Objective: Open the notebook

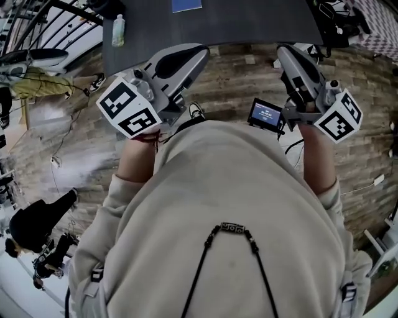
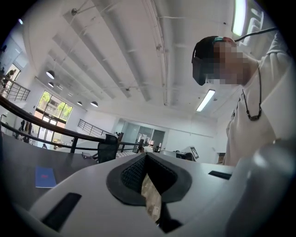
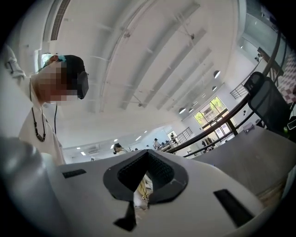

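Holding both units low by the chest, clear of the worktop (image 1: 249, 25); task not started.

Bottle (image 1: 118, 30) stands at the worktop's left edge, not relevant.

Left hand-held gripper (image 1: 199, 54): jaws together, nothing between them.

Notebook (image 1: 186, 5): blue, shut, flat on the worktop at roughly 12 o'clock from the left unit and well apart from it. In the left gripper view it sits at 8 o'clock of the jaws (image 2: 45, 177).

Right hand-held gripper (image 1: 283, 53): jaws together, empty. Notebook lies at its 11 o'clock, well apart.

Handling guess: thin and light, flexible cover, likely to skid on the smooth top. Pin it near the spine with one unit and lift the free cover edge with the other. Can't tell the spine side from here.
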`<state>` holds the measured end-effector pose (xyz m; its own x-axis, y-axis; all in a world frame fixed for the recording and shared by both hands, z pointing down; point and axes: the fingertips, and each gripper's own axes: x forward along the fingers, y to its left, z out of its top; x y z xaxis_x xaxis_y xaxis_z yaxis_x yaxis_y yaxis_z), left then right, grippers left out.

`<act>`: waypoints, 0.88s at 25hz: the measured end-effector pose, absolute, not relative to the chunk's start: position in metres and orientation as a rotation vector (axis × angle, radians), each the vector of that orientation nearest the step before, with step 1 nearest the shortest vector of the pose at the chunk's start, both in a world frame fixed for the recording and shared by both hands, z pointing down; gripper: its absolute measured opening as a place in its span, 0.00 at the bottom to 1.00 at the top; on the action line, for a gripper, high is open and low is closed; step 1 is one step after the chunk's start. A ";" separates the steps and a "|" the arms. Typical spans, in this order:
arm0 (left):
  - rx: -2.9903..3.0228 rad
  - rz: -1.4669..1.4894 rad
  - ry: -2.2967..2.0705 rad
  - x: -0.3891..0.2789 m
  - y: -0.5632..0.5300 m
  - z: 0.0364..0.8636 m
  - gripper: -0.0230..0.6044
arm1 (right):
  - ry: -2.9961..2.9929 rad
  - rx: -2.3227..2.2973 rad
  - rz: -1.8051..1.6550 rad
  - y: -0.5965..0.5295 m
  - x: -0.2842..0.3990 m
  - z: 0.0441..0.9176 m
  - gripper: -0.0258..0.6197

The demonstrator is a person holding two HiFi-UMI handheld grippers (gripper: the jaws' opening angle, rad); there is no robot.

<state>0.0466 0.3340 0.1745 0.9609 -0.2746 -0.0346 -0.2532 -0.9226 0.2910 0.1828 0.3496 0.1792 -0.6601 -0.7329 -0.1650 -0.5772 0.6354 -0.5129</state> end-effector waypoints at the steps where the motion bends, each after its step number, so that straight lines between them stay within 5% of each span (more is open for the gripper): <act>1: 2.818 -0.139 -0.383 0.047 0.331 0.172 0.04 | 2.495 -1.062 -0.597 0.351 0.185 0.178 0.06; 22: 2.837 -0.075 -0.151 0.033 0.240 0.184 0.04 | 2.547 -1.223 -0.576 0.274 0.128 0.165 0.06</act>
